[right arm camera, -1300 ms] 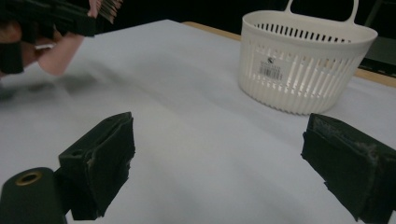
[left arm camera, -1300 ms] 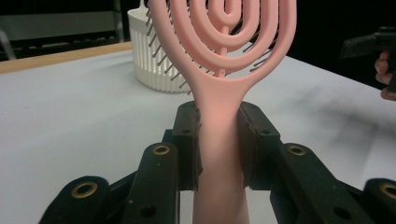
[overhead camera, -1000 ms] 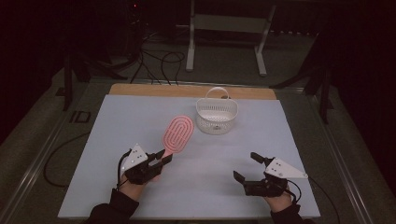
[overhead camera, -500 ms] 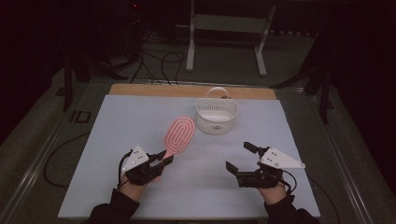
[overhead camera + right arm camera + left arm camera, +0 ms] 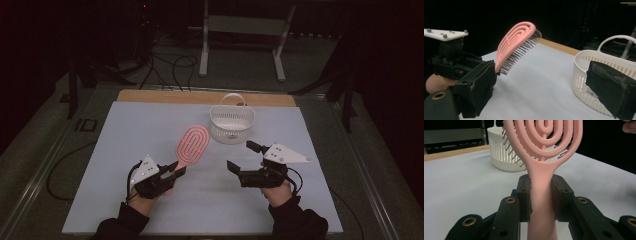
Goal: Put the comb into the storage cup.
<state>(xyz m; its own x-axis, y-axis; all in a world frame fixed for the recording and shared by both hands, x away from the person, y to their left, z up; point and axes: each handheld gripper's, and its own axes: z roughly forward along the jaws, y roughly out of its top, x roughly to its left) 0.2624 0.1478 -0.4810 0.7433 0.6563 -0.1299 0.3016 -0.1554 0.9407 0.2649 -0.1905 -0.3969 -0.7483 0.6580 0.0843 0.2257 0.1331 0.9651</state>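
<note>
A pink hairbrush (image 5: 192,144) with an oval looped head is tilted up off the white table, bristles facing down. My left gripper (image 5: 175,170) is shut on its handle; in the left gripper view both pads press the handle (image 5: 541,195) from either side. My right gripper (image 5: 242,156) stands open and holds nothing, to the right of the brush and just in front of the white basket (image 5: 220,131). In the right gripper view the brush (image 5: 511,42) is at the left and the basket (image 5: 584,72) at the right, beyond its wide-apart jaws.
The slotted white basket with a loop handle (image 5: 234,97) stands at the table's back middle. A wooden strip (image 5: 165,96) runs along the far edge of the white sheet (image 5: 125,130). Behind the table are a metal stand (image 5: 240,30) and cables on the floor (image 5: 170,65).
My right gripper has moved left and away from the table's front edge, toward the middle and the basket, rising a little. The left gripper and the brush have stayed put.
</note>
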